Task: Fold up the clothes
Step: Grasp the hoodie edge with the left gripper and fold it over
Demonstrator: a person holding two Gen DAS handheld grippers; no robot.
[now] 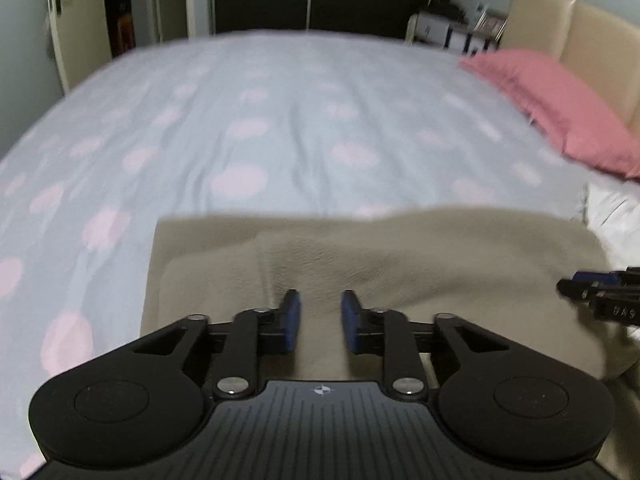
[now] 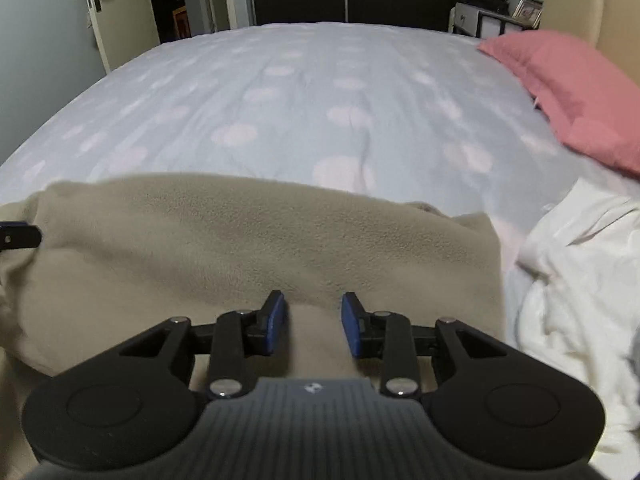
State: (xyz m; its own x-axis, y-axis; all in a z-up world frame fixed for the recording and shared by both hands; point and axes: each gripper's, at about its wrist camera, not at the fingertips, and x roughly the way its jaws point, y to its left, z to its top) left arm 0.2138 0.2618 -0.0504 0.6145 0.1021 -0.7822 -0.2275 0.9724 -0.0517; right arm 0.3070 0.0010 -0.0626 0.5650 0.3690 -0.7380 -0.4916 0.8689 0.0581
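Note:
A beige fleece garment (image 1: pixel 400 256) lies folded on the near part of the bed, with a straight far edge. In the left wrist view my left gripper (image 1: pixel 321 312) stands over its near left part. A ridge of fleece fills the narrow gap between its blue pads (image 1: pixel 291 320). In the right wrist view the same fleece (image 2: pixel 248 232) spreads ahead, and my right gripper (image 2: pixel 313 314) has a raised bunch of it between its blue pads (image 2: pixel 276 320). The right gripper's tip (image 1: pixel 600 296) shows at the right edge of the left wrist view, and the left gripper's finger (image 2: pixel 18 236) at the left edge of the right wrist view.
The bed cover (image 2: pixel 320 92), pale blue with pink spots, stretches away beyond the fleece. A pink pillow (image 2: pixel 580 92) and beige headboard (image 2: pixel 576 4) are at the far right. Crumpled white clothing (image 2: pixel 580 288) lies right of the fleece. A door (image 2: pixel 116 8) stands beyond the bed.

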